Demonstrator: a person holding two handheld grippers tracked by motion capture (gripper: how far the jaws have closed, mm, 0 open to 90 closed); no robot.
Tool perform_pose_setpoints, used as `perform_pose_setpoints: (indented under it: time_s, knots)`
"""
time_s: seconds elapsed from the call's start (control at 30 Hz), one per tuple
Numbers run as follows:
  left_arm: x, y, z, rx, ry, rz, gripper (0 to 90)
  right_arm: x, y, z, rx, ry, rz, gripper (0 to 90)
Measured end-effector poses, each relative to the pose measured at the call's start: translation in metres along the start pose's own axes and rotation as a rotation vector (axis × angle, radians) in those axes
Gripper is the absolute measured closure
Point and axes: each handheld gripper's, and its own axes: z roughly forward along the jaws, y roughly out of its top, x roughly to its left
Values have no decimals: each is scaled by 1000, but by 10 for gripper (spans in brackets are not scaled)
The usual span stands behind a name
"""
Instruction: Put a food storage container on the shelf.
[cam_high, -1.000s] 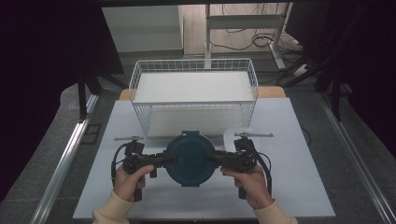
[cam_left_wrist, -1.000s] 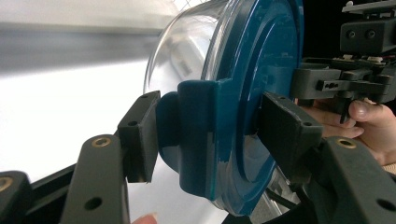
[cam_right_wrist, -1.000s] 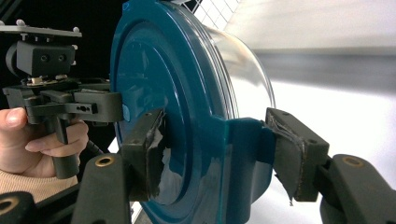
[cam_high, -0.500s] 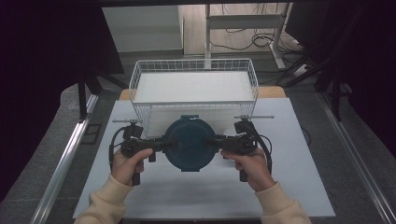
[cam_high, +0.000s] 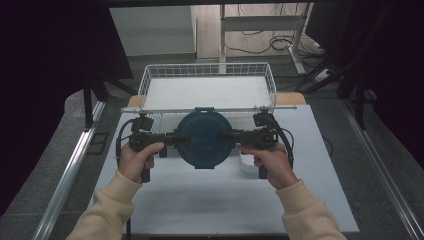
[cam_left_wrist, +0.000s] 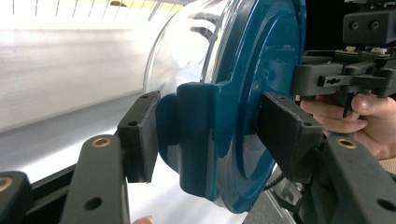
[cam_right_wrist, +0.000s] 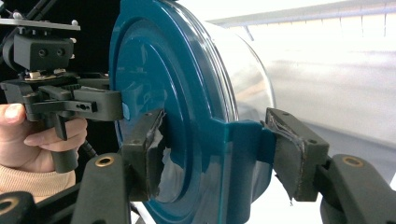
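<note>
container (cam_high: 204, 139) higher, nearer basket (cam_high: 207, 75)

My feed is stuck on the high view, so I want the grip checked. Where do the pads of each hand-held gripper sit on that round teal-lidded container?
Observer: The left hand-held gripper clamps a latch tab on the rim of the teal lid; one pad is on the lid's top face, the other behind the tab.
Operator: And the right one?
Observer: The right hand-held gripper grips the opposite latch tab the same way, and the facing on its pads looks torn.
Operator: What is below the lid?
Observer: A clear container body, seen side-on; I cannot tell if anything is inside.
</note>
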Motion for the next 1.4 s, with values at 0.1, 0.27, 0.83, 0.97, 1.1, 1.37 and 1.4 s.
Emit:
perform_pose_setpoints:
  time_s: [0.1,0.27,0.83,0.97,1.1,1.37,1.4]
  knots:
    - [0,5,-1,-2,-12,-2,409,3,6,-3,-8,-10,-14,396]
    - [-3,14,-2,-10,-12,8,409,6,16,-6,-7,-14,-25,396]
    - [-13,60,-12,-29,0,47,407,15,62,-11,-11,-6,-61,398]
    - [-10,71,-11,-27,-1,46,407,13,73,-10,-11,-3,-64,400]
    - [-7,80,-11,-34,-1,50,407,11,83,-7,-12,-3,-60,400]
    - [2,100,-9,-32,-2,45,407,5,104,0,-9,-1,-64,401]
    - [3,102,-8,-31,-3,44,407,5,106,1,-6,-1,-62,401]
